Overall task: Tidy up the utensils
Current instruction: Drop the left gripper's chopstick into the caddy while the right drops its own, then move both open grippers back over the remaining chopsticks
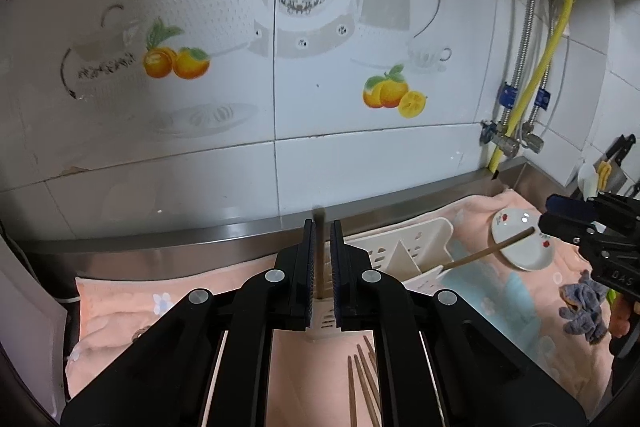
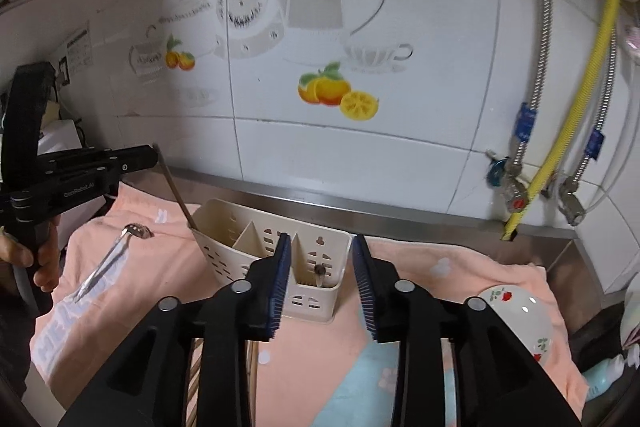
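**Q:** How far along are you with the utensils, going by what's on the counter?

**A:** Partway, I'd say. Your left gripper [image 1: 322, 275] is nearly closed on a thin brown wooden chopstick [image 1: 319, 255], standing upright with its lower end in the left compartment of the cream plastic slotted utensil caddy [image 2: 280, 251]. Your right gripper [image 2: 320, 283] is partly open with nothing pressed between the pads; a second brown chopstick [image 2: 319, 273] sits in the caddy's right compartment just ahead of it, so that one looks delivered.

**Q:** What's left?

**A:** A bundle of brown wooden chopsticks [image 1: 362, 383] lies on the peach floral towel [image 2: 440, 267] right under your grippers, and a shiny metal slotted spoon [image 2: 108, 263] lies off to the left of the caddy. None of those are sorted yet.

**Q:** Anything in your way?

**A:** Not much. A white saucer with red flowers [image 2: 516, 311] sits to the right, near the caddy but not touching, and a grey crumpled cloth [image 1: 584, 307] is by your right hand. The caddy's divider is the tight bit, so watch which slot you drop into.
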`<state>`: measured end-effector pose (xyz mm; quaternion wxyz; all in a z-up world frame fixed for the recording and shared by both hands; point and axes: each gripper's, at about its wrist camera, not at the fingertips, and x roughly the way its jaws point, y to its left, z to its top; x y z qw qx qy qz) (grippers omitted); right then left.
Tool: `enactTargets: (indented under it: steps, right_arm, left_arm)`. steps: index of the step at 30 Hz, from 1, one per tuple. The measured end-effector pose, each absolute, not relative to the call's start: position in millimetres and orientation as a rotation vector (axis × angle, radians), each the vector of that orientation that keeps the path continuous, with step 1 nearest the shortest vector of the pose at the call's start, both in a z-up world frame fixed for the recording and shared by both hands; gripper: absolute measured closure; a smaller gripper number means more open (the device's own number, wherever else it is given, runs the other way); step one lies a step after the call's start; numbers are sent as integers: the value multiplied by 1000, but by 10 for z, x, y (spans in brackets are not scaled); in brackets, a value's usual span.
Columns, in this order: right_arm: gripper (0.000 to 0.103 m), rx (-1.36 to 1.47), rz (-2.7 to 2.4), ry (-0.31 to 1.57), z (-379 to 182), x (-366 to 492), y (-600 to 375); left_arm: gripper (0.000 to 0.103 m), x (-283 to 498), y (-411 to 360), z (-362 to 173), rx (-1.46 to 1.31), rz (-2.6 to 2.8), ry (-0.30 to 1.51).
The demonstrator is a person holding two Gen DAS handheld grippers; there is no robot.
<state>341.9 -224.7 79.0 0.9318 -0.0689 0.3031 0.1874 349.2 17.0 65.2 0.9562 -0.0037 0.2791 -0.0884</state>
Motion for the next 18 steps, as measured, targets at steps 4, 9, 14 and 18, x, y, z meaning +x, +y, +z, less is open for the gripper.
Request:
enactTargets:
  steps: [4, 9, 14, 18]
  right_arm:
    - [64, -148, 395, 599, 771, 3139, -2267]
    - [58, -157, 421, 620, 511, 2769, -2256]
    - [50, -150, 434, 669, 156, 2463, -2262]
    - [49, -138, 432, 743, -219, 2302, -2287]
  left_arm:
    - [72, 3250, 177, 684, 3, -177, 541]
    - [63, 2903, 215, 593, -6, -185, 539]
    - [46, 2563, 231, 362, -1, -186, 566]
    - [36, 2311, 231, 106, 21, -171, 597]
